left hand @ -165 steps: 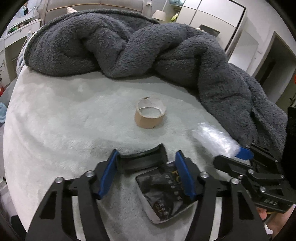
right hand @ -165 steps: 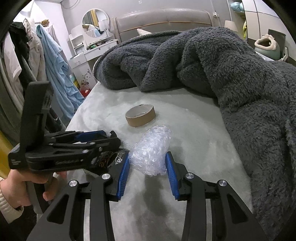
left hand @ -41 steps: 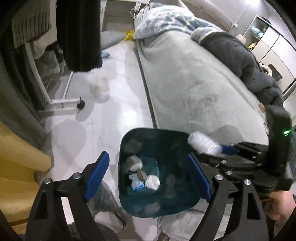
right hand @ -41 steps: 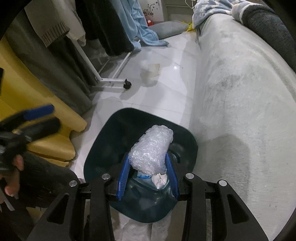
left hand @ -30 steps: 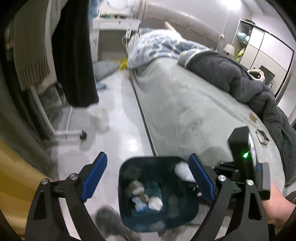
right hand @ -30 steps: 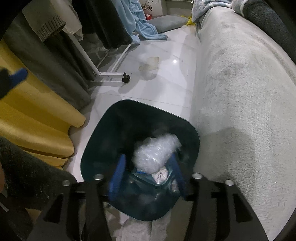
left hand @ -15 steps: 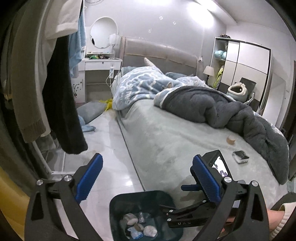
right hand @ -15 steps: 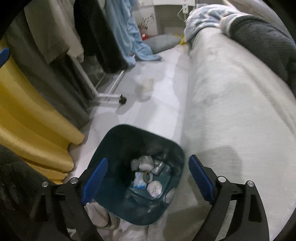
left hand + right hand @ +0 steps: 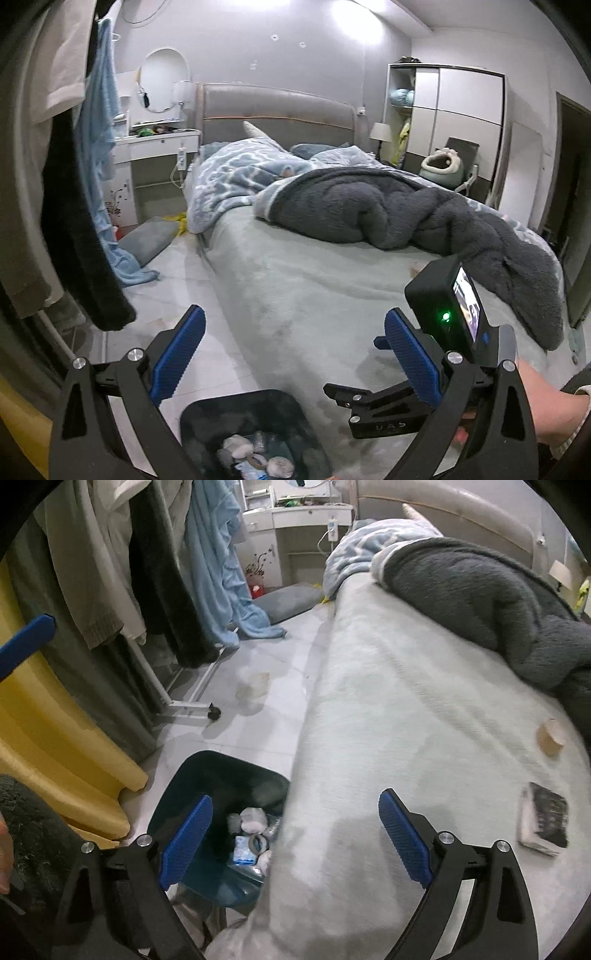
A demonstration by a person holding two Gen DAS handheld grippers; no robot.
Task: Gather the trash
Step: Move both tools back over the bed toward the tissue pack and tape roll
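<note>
- While both hands hang over the bin side of the bed, the right gripper [image 9: 291,840] has just been opening its jaws; they stand wide with nothing between them.
- The left gripper [image 9: 291,354] is wide open too, and empty.
- Trash left on the bed [image 9: 424,709]: a cardboard ring [image 9: 550,735], far right, and a dark packet [image 9: 543,821], nearer.
- Both look light. The ring may squash, so pinch its wall softly.
- The bin [image 9: 207,771] sits on the floor, near left.

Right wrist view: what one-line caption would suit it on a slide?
Open right gripper above the bedside bin, cardboard tape roll and dark packet on the bed.
</note>
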